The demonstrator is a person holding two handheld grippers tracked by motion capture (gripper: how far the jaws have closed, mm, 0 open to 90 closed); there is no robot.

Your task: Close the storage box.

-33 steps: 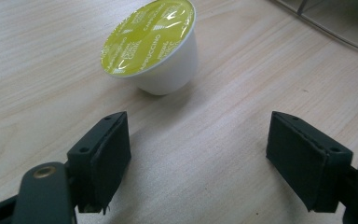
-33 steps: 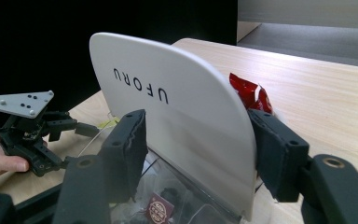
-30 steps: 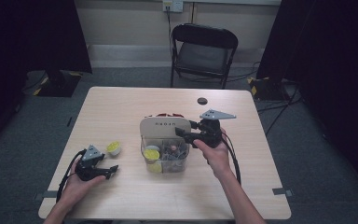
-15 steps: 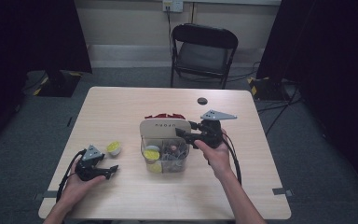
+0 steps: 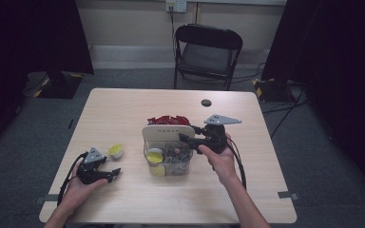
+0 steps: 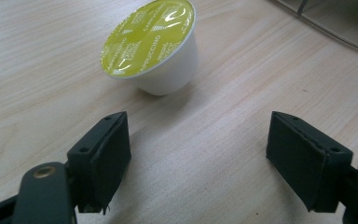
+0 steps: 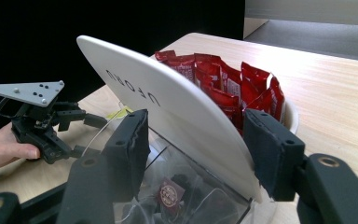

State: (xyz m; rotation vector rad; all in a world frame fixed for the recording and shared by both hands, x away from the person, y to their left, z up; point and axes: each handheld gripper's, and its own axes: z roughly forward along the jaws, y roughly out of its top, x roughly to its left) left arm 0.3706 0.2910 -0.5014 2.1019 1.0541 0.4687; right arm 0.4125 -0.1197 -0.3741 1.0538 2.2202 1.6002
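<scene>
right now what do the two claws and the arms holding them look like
Both are black handheld tools. The left claw and the right claw each carry a grey three-cornered plate on top, dotted with small screws, and trail a black cable. Their jaws are blocky, faced with dark pads and brass-coloured pivot pins. The forearms are bare, no sleeves in view.

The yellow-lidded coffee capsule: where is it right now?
In the high view the capsule stands on the table's left side, between the open left gripper and the clear container.
</scene>
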